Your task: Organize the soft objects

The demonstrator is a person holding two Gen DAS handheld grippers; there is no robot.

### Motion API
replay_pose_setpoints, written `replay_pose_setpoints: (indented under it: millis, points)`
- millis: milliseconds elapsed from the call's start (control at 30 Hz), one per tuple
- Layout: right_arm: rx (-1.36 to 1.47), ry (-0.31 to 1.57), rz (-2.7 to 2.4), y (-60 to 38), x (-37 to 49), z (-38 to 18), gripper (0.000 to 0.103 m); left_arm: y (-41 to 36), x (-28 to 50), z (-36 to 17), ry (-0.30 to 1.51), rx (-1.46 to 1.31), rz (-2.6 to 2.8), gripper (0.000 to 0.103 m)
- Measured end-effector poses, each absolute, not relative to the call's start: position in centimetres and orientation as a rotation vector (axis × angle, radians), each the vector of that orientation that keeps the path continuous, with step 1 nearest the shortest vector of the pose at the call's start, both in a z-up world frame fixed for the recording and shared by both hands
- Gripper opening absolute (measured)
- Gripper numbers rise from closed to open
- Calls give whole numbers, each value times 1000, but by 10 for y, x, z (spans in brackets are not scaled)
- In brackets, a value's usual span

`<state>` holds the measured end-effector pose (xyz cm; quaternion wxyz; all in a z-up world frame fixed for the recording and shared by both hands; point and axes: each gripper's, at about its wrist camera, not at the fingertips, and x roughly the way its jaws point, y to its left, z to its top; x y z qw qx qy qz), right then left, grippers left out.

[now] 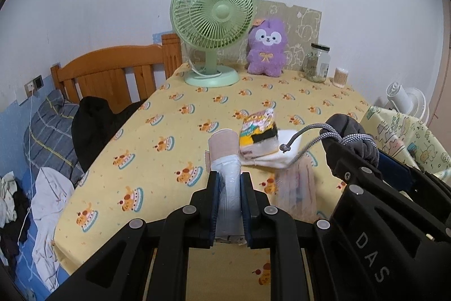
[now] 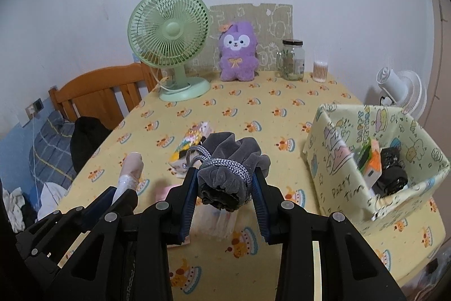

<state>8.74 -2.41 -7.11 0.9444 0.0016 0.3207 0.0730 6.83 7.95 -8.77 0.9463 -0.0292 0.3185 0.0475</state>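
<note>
Midway through the sort, both tongs were loaded and lifted above the table [image 2: 253, 103], which wore a yellow cloth printed with cake motifs. The left tongs [image 1: 229, 199] were clamped on a rolled bundle [image 1: 225, 148], pinkish at its far end and wrapped in pale plastic where the pads met it; the bundle pointed toward twelve o'clock in the left wrist view. The right tongs [image 2: 224, 185] were clamped on a grey velvet drawstring pouch [image 2: 231, 160], its neck bound by a braided grey cord [image 2: 225, 167].

Already stowed: the printed fabric bin [image 2: 332, 160], at three o'clock in the right wrist view, held an orange-and-green item [image 2: 370, 160] and a black item [image 2: 393, 174]; what these were could not be told.

Still to sort, by judgement: the two held pieces, neither yet over the bin, and a small stack of folded cloths [image 1: 260, 143] near the table's middle, colourful on top and white beneath. A blurred pale-pink piece [image 1: 296, 188] lay just below the tongs; its nature was unclear.

At twelve o'clock stood a purple plush toy [image 2: 238, 55], upright against a patterned board, beside a green desk fan [image 2: 169, 33], a glass jar [image 2: 293, 59] and a cup of cotton swabs [image 2: 320, 69]. Whether the plush belonged to the task could not be told.
</note>
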Motion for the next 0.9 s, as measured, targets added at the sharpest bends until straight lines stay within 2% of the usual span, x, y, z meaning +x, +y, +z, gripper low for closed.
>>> replay_pose_setpoints:
  millis: [900]
  points:
    - [36,575,139,-76,90,-18,41,26,72,-39,566,-15,56,13]
